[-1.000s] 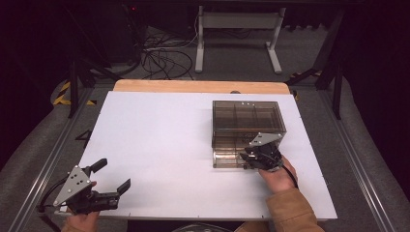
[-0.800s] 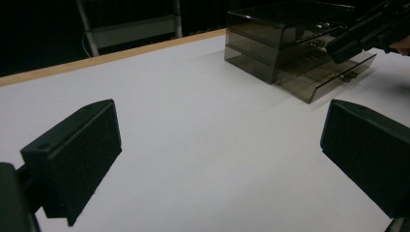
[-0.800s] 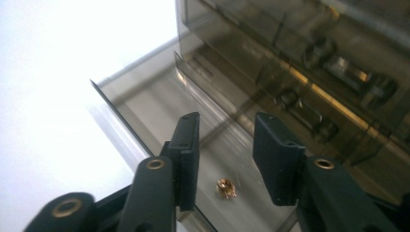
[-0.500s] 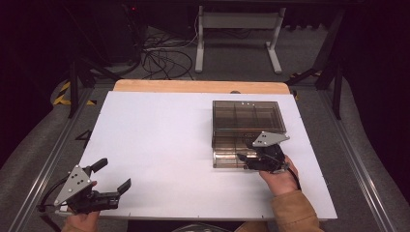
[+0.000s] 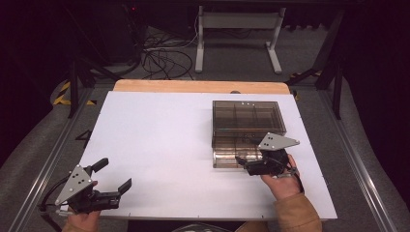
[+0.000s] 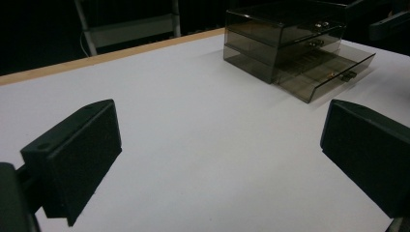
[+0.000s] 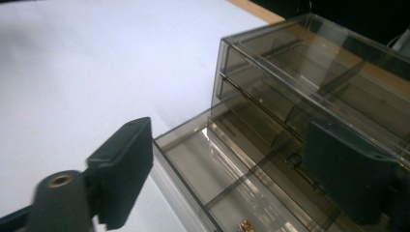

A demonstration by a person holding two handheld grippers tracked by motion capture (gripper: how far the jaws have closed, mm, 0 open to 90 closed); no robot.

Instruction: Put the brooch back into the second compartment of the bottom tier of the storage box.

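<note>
we've got the smoky drawer box [image 5: 246,116] far right on the white worktop [image 5: 159,140], bottom drawer [image 5: 232,155] pulled out | right gripper [image 5: 249,166] above it, jaws just been opening, nothing between | left gripper [image 5: 116,176] near corner, jaws wide, empty

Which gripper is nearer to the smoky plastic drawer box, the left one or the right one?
Right. The right gripper hangs at the pulled-out bottom drawer of the drawer box; the left gripper is far off, near the table's front left corner.
</note>
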